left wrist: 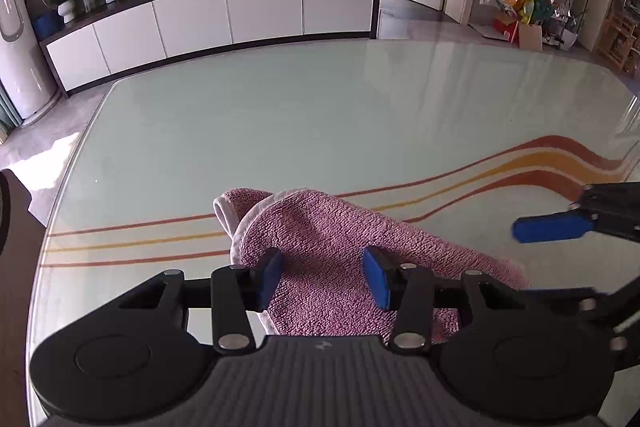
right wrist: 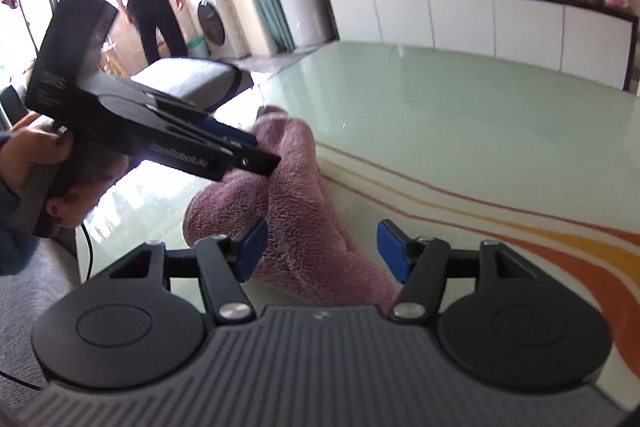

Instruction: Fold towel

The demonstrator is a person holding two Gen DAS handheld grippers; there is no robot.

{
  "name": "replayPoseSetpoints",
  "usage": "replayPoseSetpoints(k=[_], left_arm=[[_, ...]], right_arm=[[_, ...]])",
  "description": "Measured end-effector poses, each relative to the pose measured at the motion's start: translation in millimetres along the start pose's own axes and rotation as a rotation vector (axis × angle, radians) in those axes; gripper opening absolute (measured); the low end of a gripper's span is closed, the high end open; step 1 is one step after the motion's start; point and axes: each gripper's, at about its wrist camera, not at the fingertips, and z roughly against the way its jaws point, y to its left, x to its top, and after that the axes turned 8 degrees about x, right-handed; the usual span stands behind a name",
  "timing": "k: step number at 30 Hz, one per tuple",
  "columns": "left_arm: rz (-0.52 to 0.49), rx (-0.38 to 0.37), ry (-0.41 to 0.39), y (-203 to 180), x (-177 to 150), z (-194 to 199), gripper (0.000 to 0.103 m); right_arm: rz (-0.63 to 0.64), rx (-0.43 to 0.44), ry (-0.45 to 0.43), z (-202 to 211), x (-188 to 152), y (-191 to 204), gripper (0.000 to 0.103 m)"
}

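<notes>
The left gripper (left wrist: 324, 277) stood wide open over the bunched pink towel (left wrist: 340, 251) at the near edge of the glass table (left wrist: 320, 115); the right gripper (right wrist: 320, 251) gaped too, holding nothing.

Left gripper (left wrist: 324, 277): matte black frame, two round discs flanking a grey ribbed centre plate with a small pale logo. Silver rivets at the linkage pivots. Fingers tipped with blue pads (left wrist: 269, 279).

Right gripper (right wrist: 320, 250): same build, with black linkage, grey ribbed plate, silver rivets, blue pads (right wrist: 252, 247).

In the right wrist view, a boxy black housing with faint lettering tops the left unit. The hand (right wrist: 38, 163) grips a grey handle; dark blue sleeve; thin black cable trails below.
</notes>
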Motion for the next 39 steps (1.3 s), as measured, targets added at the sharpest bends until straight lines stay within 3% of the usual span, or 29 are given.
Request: replayPoseSetpoints(k=[3, 11, 12, 14, 19, 26, 39], left_arm=[[-0.017, 0.011, 0.003, -3, 0, -2, 0.049], [0.008, -0.022, 0.047, 3, 1, -9, 0.049], [0.005, -0.023, 0.049, 3, 1, -9, 0.049], [-0.004, -0.022, 0.049, 2, 0, -9, 0.049], [-0.004, -0.025, 0.043, 1, -2, -12, 0.049], [0.007, -0.065, 0.019, -12, -2, -17, 0.049], [0.017, -0.164, -0.008, -56, 8, -28, 0.049]], right_arm=[[0.025, -0.028, -0.012, 0, -3, 5, 0.043], [0.1, -0.089, 0.015, -16, -9, 15, 0.043], [0.109, -0.096, 0.018, -18, -10, 16, 0.046], [0.127, -0.112, 0.025, -21, -12, 19, 0.064], [0.129, -0.101, 0.085, -37, -12, 13, 0.067], [0.104, -0.063, 0.117, -37, -13, 7, 0.045], [0.072, -0.214, 0.12, 18, -32, -7, 0.042]])
